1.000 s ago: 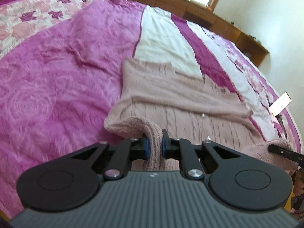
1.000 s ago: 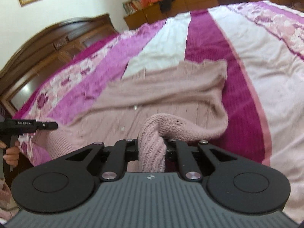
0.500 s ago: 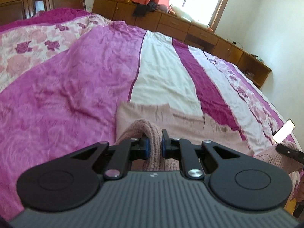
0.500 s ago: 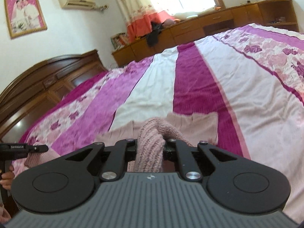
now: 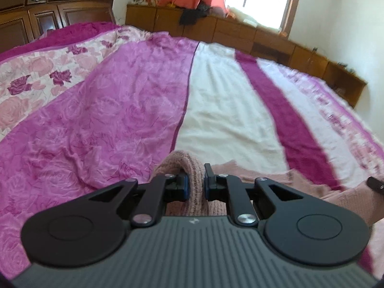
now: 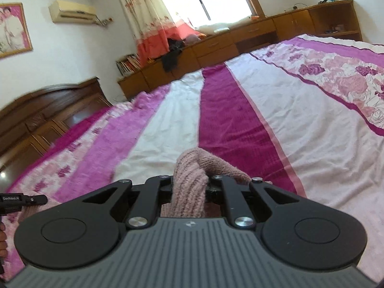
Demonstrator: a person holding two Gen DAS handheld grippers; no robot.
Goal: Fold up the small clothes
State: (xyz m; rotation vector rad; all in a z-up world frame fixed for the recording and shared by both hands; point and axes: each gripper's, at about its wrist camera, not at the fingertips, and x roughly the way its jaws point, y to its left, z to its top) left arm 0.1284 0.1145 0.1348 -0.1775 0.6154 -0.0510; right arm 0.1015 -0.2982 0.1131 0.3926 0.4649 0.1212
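Fold: underway, unfinished | your left gripper pinches pink sweater edge | your right gripper pinches another bunch | you must lay it flat on bedspread

**Bedroom backdrop, bed to window**

A striped bedspread in magenta, white and rose print covers the whole bed. At its head, a dark wooden headboard. Along the far edge runs a low wooden cabinet, dark clothing heaped on top, books beside. Orange-hemmed curtain hangs at the window; air conditioner and a framed picture on the wall.
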